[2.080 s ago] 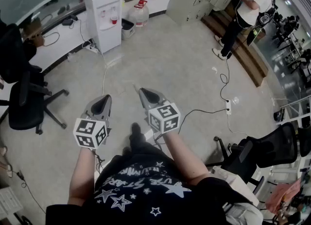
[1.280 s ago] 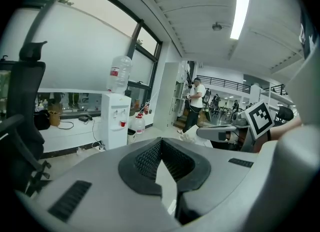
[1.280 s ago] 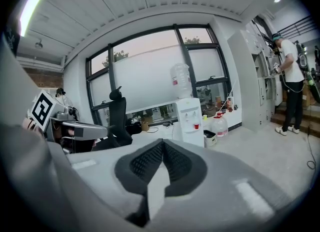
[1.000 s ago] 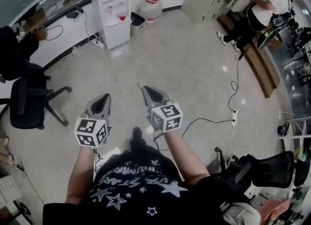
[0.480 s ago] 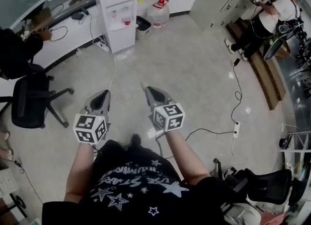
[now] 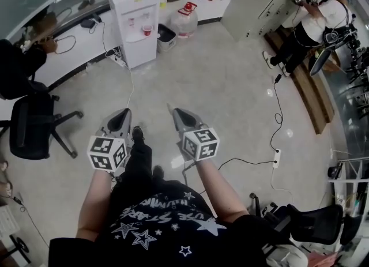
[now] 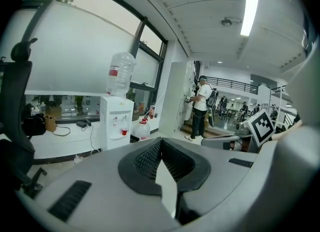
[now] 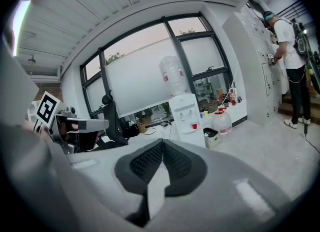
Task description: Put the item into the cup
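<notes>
My left gripper (image 6: 125, 113) and right gripper (image 6: 176, 112) both have jaws clenched on nothing; the red cup (image 6: 147, 29) in the water dispenser (image 6: 134, 6) sits well ahead, nearer my left.

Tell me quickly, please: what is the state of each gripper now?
Left gripper: closed, empty.
Right gripper: closed, empty.

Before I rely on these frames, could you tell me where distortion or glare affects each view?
Head view: fisheye curves the room, and glare spots shine on the floor. Left gripper view: the ceiling light is blown out, corners are black. Right gripper view: the window frame bows strongly.
</notes>
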A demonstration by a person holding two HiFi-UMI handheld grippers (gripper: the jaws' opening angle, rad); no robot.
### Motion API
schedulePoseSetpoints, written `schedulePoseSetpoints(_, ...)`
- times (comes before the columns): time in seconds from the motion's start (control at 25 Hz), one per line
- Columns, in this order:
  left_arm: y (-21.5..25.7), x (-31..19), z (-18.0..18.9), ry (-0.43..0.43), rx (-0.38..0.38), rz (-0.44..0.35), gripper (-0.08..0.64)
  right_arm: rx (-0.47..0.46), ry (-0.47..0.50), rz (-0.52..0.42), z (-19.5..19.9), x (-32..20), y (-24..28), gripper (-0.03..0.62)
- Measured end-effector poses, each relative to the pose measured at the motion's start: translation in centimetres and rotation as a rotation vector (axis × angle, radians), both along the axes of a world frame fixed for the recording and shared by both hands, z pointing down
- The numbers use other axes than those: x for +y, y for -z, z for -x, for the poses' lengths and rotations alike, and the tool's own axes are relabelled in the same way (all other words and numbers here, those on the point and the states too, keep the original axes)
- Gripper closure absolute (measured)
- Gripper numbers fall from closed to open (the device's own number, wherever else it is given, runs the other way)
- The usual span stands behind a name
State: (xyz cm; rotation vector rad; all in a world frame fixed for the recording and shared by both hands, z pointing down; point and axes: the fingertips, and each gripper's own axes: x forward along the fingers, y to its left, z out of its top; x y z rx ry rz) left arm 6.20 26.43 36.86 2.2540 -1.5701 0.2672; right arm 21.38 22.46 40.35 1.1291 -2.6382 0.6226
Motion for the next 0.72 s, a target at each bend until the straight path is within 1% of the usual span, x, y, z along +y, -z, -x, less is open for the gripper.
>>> schedulePoseSetpoints(0.24, -0.7, -4.2, 0.4, -0.016, 0.027, -0.005, 0.552, 0.019, -0.021, -0.002, -0.1, -3.1, -0.2, 0.591)
schedulePoseSetpoints(0.4, -1.7, -7.2, 1.0, -0.026, 0.043, 0.004, 0.552, 0.038, -0.025, 0.013, 0.8, -5.9, -1.2, 0.591)
schedulePoseSetpoints(0.56, -2.5, -10.6, 2.6, -0.027, 0.054, 0.025, 0.552, 0.047, -0.035, 0.033, 2.2, -9.5, -1.8, 0.591)
schedulePoseSetpoints(0.72, -2.6, -14.6, 4.6, -0.032, 0.060, 0.028, 0.552, 0.056, -0.046, 0.039, 3.8, -13.4, -1.8, 0.591)
